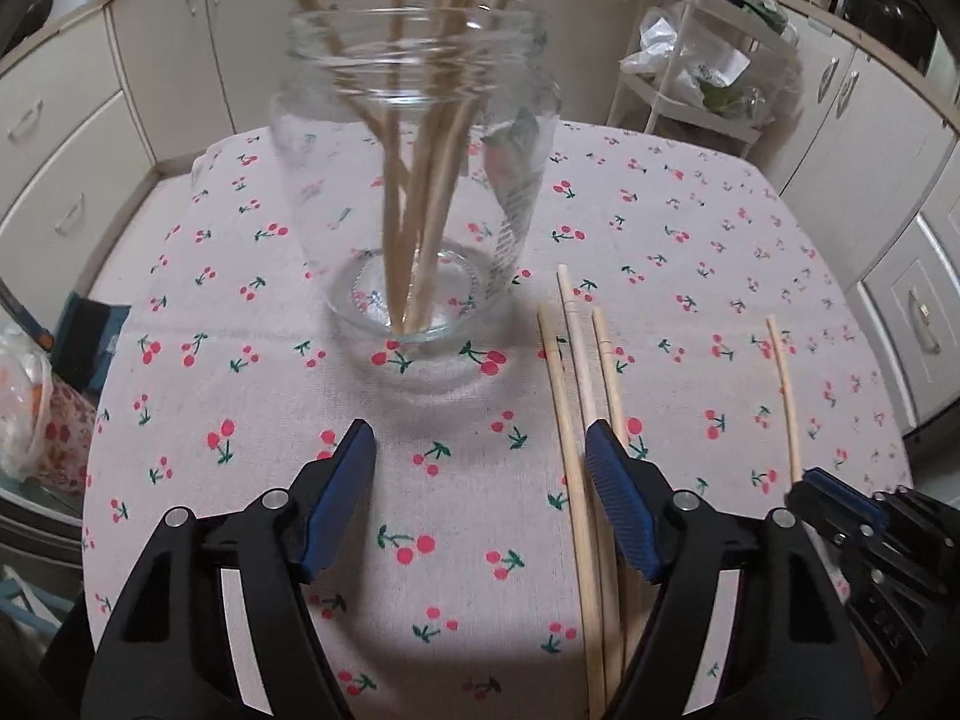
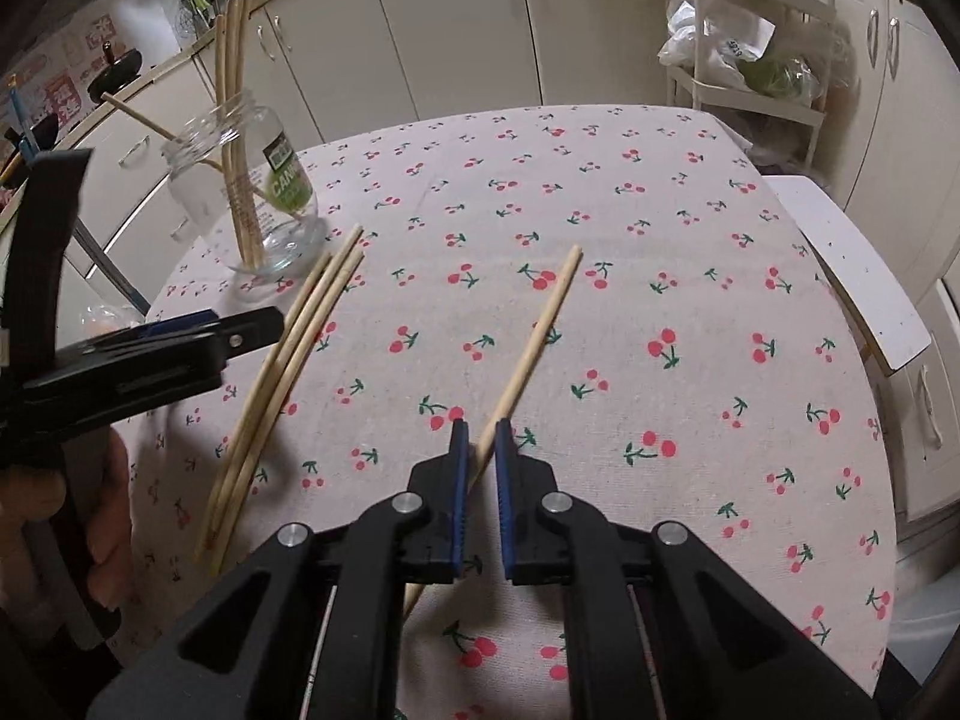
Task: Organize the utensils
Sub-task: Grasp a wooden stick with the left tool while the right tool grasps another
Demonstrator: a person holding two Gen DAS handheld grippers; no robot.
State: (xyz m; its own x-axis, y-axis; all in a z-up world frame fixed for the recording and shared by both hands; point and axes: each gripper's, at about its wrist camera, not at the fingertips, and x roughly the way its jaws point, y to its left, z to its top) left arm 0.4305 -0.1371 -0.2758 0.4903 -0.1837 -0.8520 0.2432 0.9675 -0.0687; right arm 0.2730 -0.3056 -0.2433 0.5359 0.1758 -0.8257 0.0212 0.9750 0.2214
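Right wrist view: we see several chopsticks already standing in the clear glass jar (image 2: 240, 192). Three pale wooden chopsticks (image 2: 282, 384) remain on the cloth; our right gripper (image 2: 478, 450) straddles a fourth (image 2: 534, 336), not yet clamped. Our left gripper (image 1: 480, 450) gapes empty.

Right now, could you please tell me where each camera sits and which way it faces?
Left wrist: on the left gripper, jaws open, facing the glass jar of chopsticks; right gripper at the edge.
Right wrist: on the right gripper, jaws around a single chopstick; left gripper and hand show.
Shared: jar, three loose chopsticks, cherry tablecloth.
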